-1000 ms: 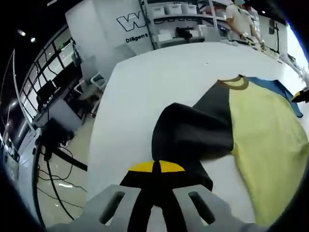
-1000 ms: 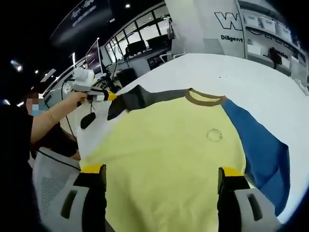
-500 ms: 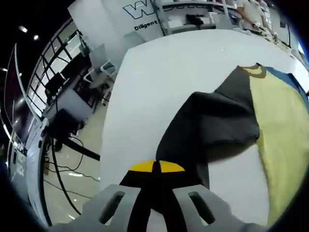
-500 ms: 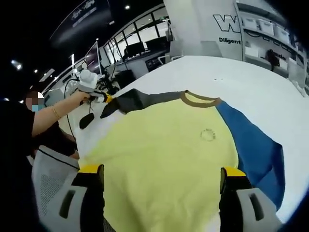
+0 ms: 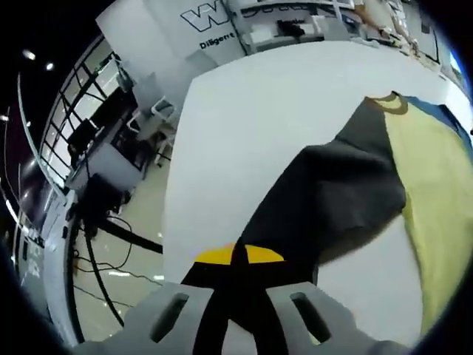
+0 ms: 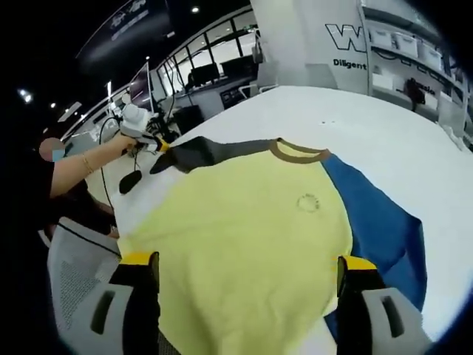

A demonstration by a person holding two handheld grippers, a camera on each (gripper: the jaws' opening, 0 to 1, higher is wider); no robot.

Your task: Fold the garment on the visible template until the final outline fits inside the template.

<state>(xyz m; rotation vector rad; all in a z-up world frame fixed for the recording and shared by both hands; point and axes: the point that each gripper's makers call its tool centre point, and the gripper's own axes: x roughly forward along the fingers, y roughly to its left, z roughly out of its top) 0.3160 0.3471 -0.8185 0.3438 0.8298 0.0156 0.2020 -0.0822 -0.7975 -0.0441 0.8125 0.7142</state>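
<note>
Since the earlier frames, the dark grey sleeve has been drawn further out from the yellow body of the garment: in the left gripper view it now runs as a longer, straighter band from the collar down to the left gripper, where a second ago it lay bunched in a rounded fold. In the right gripper view the sleeve tip, held by the left gripper in the person's hand, sits a little further from the yellow body than before, and the yellow body has slid slightly with it. The right gripper is much as it was, its jaws wide apart above the lower edge of the yellow body and clamped on nothing.

The left gripper's jaws are together, pinching the end of the dark grey sleeve between their yellow tips.

The garment lies spread flat on the white surface, with the brown collar at its far end, the dark grey sleeve on one side of the yellow body and the blue sleeve on the other. A small round mark sits on the yellow body just below the collar; its lettering is too small to read.

Beyond the surface, a white wall panel carries a large "W" with the word "Diligent" beneath it; the rest is cut off.
</note>
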